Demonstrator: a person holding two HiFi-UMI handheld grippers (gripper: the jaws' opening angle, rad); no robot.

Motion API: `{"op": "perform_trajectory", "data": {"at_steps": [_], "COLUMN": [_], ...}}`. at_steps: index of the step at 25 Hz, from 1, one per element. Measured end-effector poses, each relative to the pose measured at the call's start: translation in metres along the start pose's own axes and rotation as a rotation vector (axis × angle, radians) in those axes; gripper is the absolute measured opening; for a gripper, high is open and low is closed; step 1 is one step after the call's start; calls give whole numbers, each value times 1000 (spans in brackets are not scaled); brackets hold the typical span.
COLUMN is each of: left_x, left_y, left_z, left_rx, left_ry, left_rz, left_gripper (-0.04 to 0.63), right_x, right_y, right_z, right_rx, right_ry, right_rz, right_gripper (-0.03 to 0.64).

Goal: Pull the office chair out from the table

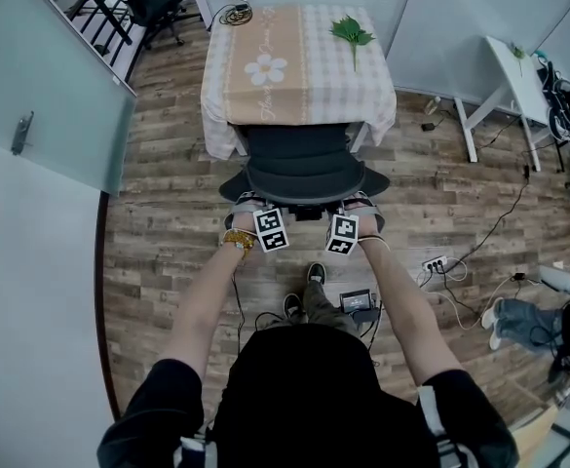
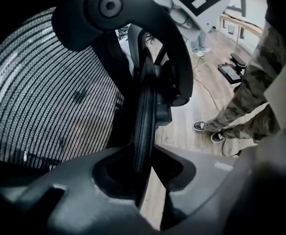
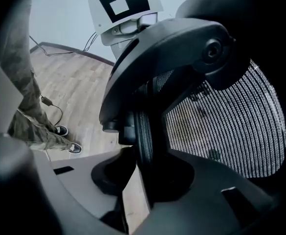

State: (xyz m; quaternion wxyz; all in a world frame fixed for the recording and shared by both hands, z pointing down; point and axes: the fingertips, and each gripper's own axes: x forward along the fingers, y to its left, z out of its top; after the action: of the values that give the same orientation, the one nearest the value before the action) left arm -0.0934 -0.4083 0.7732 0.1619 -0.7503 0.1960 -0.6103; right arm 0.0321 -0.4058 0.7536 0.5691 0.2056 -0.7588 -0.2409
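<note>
Grip check: left gripper (image 2: 143, 153) is clamped on the ribbed rim of the office chair (image 1: 299, 159) backrest. The right gripper (image 3: 143, 163) is clamped on the same rim, at its opposite side. The chair stands directly ahead of both grippers, its seat tucked under the table (image 1: 367, 91). On the table's checked cloth (image 1: 309, 76), a green leaf (image 1: 351, 33) lies far ahead of the right gripper. Wood-plank floor (image 1: 163, 213) lies beneath. A glass partition (image 1: 60, 86) stands off to the left gripper's left. A white desk (image 1: 504, 71) and cables (image 1: 479, 247) are well to the right gripper's right.
</note>
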Motion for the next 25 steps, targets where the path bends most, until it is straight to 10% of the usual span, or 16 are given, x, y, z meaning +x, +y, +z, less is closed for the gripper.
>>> {"op": "perform_trajectory", "data": {"at_steps": [25], "left_x": [-22], "left_y": [-37], "left_z": [-5], "left_rx": [21], "left_ry": [-17], "left_rz": [10], "left_gripper": [110], "right_x": [-26], "right_y": [38], "right_z": [13], "right_rx": [20], "right_ry": [18], "right_rz": [10], "right_gripper": [87]}}
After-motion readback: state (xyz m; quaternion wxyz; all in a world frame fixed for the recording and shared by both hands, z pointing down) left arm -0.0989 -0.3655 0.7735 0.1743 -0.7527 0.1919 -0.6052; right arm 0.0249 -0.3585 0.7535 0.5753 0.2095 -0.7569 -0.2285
